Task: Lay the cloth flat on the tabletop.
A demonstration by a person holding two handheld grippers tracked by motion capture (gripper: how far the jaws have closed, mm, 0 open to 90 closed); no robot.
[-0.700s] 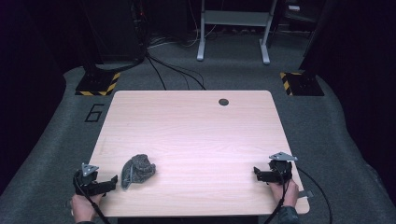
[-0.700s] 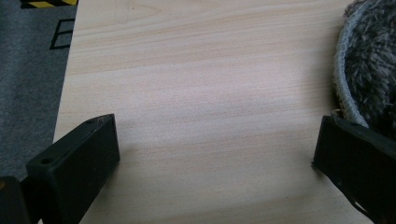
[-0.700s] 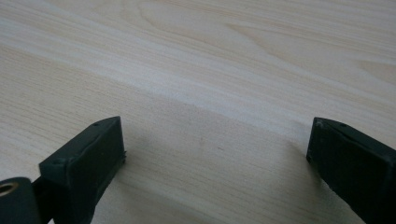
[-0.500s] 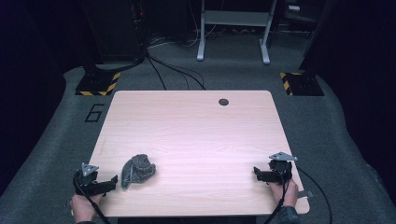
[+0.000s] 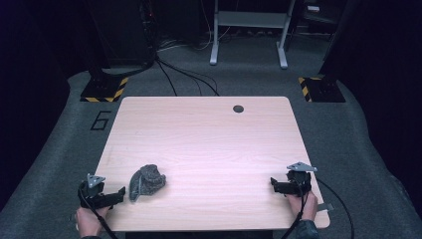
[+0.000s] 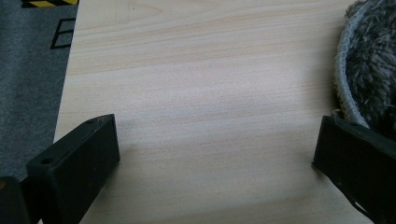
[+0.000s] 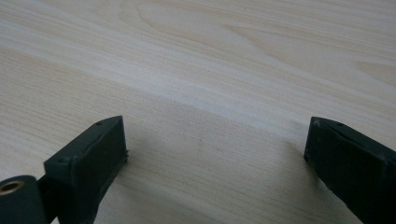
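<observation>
I am holding both tongs low at the near edge of the pale wooden tabletop [image 5: 209,134], nothing shifting since a moment ago. My left tongs [image 5: 121,191] are gaping, empty, the crumpled grey fuzzy cloth [image 5: 147,180] just beside 1 jaw. My right tongs [image 5: 273,183] are gaping, empty. I am seeing 0 containers.

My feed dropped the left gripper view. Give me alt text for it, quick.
The left tool hangs open low over a light wooden table, its two black jaws wide apart with bare wood between them. A grey fuzzy cloth with a pale stitched edge lies at the upper right, right by the right-hand jaw. Grey carpet shows past the table's left edge.
</observation>
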